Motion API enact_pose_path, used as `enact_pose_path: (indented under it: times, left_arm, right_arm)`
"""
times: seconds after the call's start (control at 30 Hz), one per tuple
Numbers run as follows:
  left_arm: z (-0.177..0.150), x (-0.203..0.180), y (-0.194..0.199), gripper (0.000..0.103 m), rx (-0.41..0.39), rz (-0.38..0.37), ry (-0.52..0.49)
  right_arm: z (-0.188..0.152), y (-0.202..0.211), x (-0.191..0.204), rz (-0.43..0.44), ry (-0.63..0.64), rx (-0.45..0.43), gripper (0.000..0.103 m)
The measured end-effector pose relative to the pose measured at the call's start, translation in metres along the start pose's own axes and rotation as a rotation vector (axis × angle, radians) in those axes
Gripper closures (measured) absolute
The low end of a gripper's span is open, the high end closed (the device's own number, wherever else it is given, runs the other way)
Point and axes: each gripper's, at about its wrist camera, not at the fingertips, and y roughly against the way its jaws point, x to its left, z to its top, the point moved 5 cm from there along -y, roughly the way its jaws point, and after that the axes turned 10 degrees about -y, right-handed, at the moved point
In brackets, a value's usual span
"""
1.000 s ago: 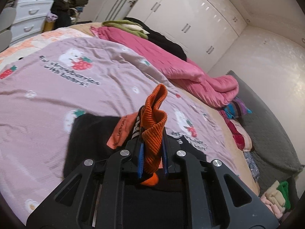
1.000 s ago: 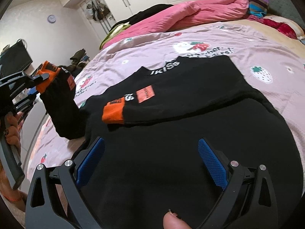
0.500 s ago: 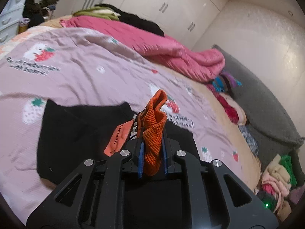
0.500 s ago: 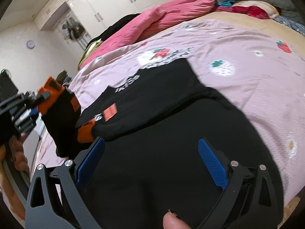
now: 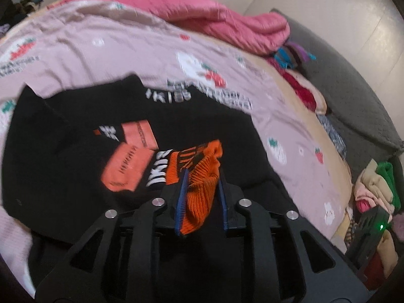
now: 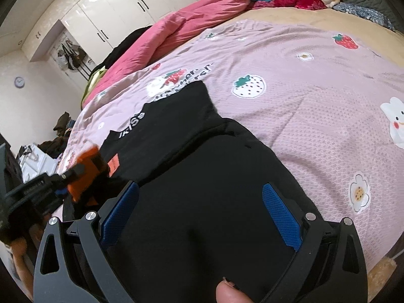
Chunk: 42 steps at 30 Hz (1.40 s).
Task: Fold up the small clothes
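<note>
the black sweater point(image 5: 63, 156) lies spread on the pink strawberry bedspread point(image 5: 106, 45), and everything here is placed against it. at its left side in the left wrist view, one sleeve is folded across the chest, showing orange patches point(image 5: 126, 169) and white lettering. just right of those patches, the left gripper point(image 5: 200, 179) is clamped on the orange ribbed cuff point(image 5: 202, 176) of the other sleeve, the knit bunched between its blue pads, held over the sweater's middle. this view is blurred, so the lettering cannot be read. beyond the sweater's far edge a pink quilt point(image 5: 214, 17) is heaped along the bed, and to the sweater's right a grey padded surface point(image 5: 353, 96) runs beside the bed, with a pile of folded clothes point(image 5: 378, 184) at its near end.

in the right wrist view, the left gripper point(image 6: 73, 174) shows at the sweater's left edge, the orange cuff point(image 6: 88, 169) pinched in it just above the black fabric. the sweater point(image 6: 202, 189) fills the centre, its folded upper part with white lettering lying toward the far side. the right gripper point(image 6: 199, 209) sits low over the sweater's near half with its blue pads point(image 6: 280, 212) wide apart and nothing between them but the fabric below; whether it touches the cloth cannot be told. a fingertip point(image 6: 232, 293) shows at the bottom edge. right of the sweater the bedspread point(image 6: 315, 101) lies bare of clothes, printed with strawberries, flowers and a bear. far behind the sweater stand white wardrobe doors point(image 6: 126, 2) and a wall clock point(image 6: 19, 82).
</note>
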Motion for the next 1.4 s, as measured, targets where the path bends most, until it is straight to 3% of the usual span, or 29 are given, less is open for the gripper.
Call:
enact_pose_path:
  times: [0.07,0.37,0.57,0.63,0.8,0.87,0.97,1.0,1.03,1.07,1.4]
  left_arm:
    - [-0.005,0.0,-0.008,0.082,0.033,-0.027,0.013]
    - [-0.004,0.009,-0.005,0.04,0.055,-0.035,0.027]
    - [0.014,0.046,0.029,0.009,-0.035,0.099,0.043]
    - [0.017,0.061,0.04,0.009,-0.062,0.144,0.057]
    - [0.021,0.1,0.066,0.009,-0.1,0.165,0.14]
    - [0.021,0.113,0.075,0.009,-0.112,0.179,0.165]
    - [0.02,0.127,0.089,0.009,-0.131,0.206,0.177]
    - [0.021,0.131,0.094,0.009,-0.138,0.216,0.179]
    - [0.02,0.135,0.099,0.009,-0.147,0.228,0.182]
    - [0.02,0.138,0.103,0.009,-0.155,0.238,0.183]
    - [0.019,0.16,0.129,0.009,-0.199,0.268,0.235]
  right_arm:
    - [-0.001,-0.003,0.001,-0.004,0.006,0.007,0.005]
    - [-0.017,-0.025,0.027,0.011,0.075,0.082,0.005]
    - [-0.042,-0.059,0.086,0.083,0.21,0.199,0.01]
    - [-0.048,-0.073,0.101,0.085,0.228,0.227,0.02]
    - [-0.049,-0.097,0.112,0.039,0.205,0.216,0.026]
    - [-0.048,-0.102,0.117,0.044,0.205,0.202,0.045]
    - [-0.052,-0.104,0.125,0.049,0.231,0.21,0.065]
    - [-0.054,-0.103,0.13,0.064,0.252,0.211,0.074]
    - [-0.057,-0.1,0.136,0.078,0.28,0.21,0.089]
    - [-0.059,-0.097,0.141,0.085,0.305,0.201,0.095]
    - [-0.056,-0.029,0.24,0.265,0.62,0.054,0.096]
